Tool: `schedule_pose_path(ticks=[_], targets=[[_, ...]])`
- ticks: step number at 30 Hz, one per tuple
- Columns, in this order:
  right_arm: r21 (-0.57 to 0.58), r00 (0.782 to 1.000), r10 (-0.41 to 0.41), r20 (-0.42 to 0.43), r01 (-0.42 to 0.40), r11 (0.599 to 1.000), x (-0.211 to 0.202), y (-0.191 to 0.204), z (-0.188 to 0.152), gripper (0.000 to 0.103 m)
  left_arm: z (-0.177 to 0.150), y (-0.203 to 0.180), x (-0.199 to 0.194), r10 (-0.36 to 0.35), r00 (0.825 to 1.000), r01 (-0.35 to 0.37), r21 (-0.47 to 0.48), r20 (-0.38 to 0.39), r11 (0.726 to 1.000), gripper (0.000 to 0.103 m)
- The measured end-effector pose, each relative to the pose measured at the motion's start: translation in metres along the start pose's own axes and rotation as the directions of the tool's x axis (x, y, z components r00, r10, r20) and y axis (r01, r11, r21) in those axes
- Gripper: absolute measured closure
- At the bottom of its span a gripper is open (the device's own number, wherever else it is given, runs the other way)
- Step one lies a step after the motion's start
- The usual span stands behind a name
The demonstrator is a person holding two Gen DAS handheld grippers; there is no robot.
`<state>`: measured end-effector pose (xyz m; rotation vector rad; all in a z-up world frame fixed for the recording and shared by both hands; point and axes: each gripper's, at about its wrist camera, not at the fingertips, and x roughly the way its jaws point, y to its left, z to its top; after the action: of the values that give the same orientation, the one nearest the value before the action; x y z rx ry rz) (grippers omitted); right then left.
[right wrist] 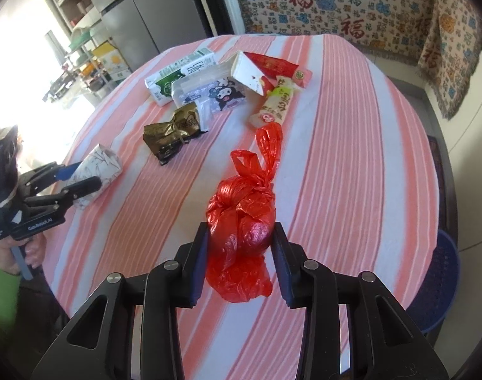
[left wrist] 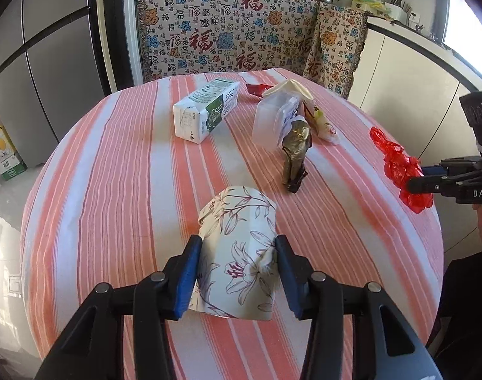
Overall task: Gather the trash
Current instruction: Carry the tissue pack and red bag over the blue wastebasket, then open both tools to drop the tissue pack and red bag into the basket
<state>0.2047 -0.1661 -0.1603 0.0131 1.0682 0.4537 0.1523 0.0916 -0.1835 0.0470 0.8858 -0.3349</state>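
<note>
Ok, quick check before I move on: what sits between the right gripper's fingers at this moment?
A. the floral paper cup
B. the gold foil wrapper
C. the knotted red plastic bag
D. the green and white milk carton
C: in the right wrist view the knotted red plastic bag lies between the pads of the right gripper, while the floral paper cup is in the left gripper.

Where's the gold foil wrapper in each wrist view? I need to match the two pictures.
Left wrist: gold foil wrapper right of centre, beyond the floral paper cup.
Right wrist: gold foil wrapper left of centre, upper half.
Shared landmark: the green-and-white milk carton, behind it in both.
</note>
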Motion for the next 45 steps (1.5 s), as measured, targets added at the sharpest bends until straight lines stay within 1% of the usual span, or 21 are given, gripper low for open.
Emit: schedule_pose_path(ticks=[2,5,8,11,14,16,19,22,25,27,29,32,35,40,43,45], targets=[[0.022,1.0,0.004,0.014,-0.005,1.0,-0.008,-0.011,-0.006,0.065,0.001,-0.005,-0.006,-0.028,1.0,0.028,-0.022,0.012,0.999,0.056],[0.068,0.999,0.005,0.041,-0.008,0.998,-0.025,-0.032,-0.012,0.065,0.009,-0.023,-0.013,-0.064,0.998,0.065,-0.02,0.029,0.998,0.056],[0.126,0.997,-0.019,0.078,0.009,0.992,-0.049,-0.068,-0.019,0.065,0.021,-0.051,-0.022,-0.117,0.992,0.118,-0.004,0.05,0.993,0.056],[0.191,0.993,-0.074,0.097,0.054,0.98,-0.07,-0.109,-0.023,0.065,0.038,-0.085,-0.026,-0.183,0.981,0.182,0.02,0.068,0.983,0.056],[0.272,0.987,-0.128,0.096,0.098,0.957,-0.088,-0.155,-0.033,0.064,0.06,-0.13,-0.021,-0.261,0.963,0.257,0.064,0.073,0.964,0.056],[0.297,0.983,-0.158,0.092,0.125,0.947,-0.097,-0.176,-0.041,0.064,0.073,-0.161,-0.014,-0.299,0.952,0.292,0.102,0.064,0.951,0.056],[0.317,0.975,-0.211,0.076,0.177,0.932,-0.105,-0.204,-0.05,0.064,0.09,-0.209,0.005,-0.351,0.936,0.342,0.149,0.038,0.928,0.056],[0.316,0.958,-0.284,0.041,0.257,0.913,-0.104,-0.233,-0.058,0.064,0.101,-0.253,0.025,-0.386,0.922,0.375,0.199,0.016,0.905,0.055],[0.346,0.951,-0.31,0.012,0.286,0.894,-0.1,-0.263,-0.069,0.064,0.111,-0.294,0.052,-0.406,0.914,0.395,0.245,-0.005,0.885,0.055],[0.384,0.95,-0.311,0.004,0.286,0.878,-0.098,-0.283,-0.079,0.064,0.114,-0.312,0.072,-0.43,0.902,0.422,0.252,-0.027,0.871,0.055],[0.424,0.95,-0.311,0.0,0.282,0.861,-0.097,-0.302,-0.091,0.064,0.115,-0.325,0.096,-0.449,0.892,0.448,0.24,-0.055,0.861,0.055],[0.465,0.947,-0.322,-0.011,0.29,0.837,-0.095,-0.326,-0.106,0.064,0.116,-0.358,0.124,-0.469,0.877,0.48,0.205,-0.101,0.853,0.055],[0.509,0.95,-0.312,-0.015,0.276,0.815,-0.094,-0.346,-0.12,0.064,0.117,-0.385,0.151,-0.485,0.864,0.502,0.179,-0.134,0.846,0.055],[0.526,0.952,-0.304,-0.023,0.27,0.806,-0.091,-0.363,-0.128,0.064,0.123,-0.418,0.189,-0.501,0.846,0.524,0.118,-0.18,0.843,0.055],[0.536,0.955,-0.294,-0.033,0.266,0.802,-0.088,-0.369,-0.13,0.064,0.128,-0.426,0.21,-0.51,0.836,0.533,0.081,-0.203,0.842,0.055],[0.534,0.955,-0.293,-0.039,0.268,0.802,-0.087,-0.37,-0.13,0.064,0.13,-0.431,0.221,-0.511,0.833,0.535,0.069,-0.213,0.842,0.055]])
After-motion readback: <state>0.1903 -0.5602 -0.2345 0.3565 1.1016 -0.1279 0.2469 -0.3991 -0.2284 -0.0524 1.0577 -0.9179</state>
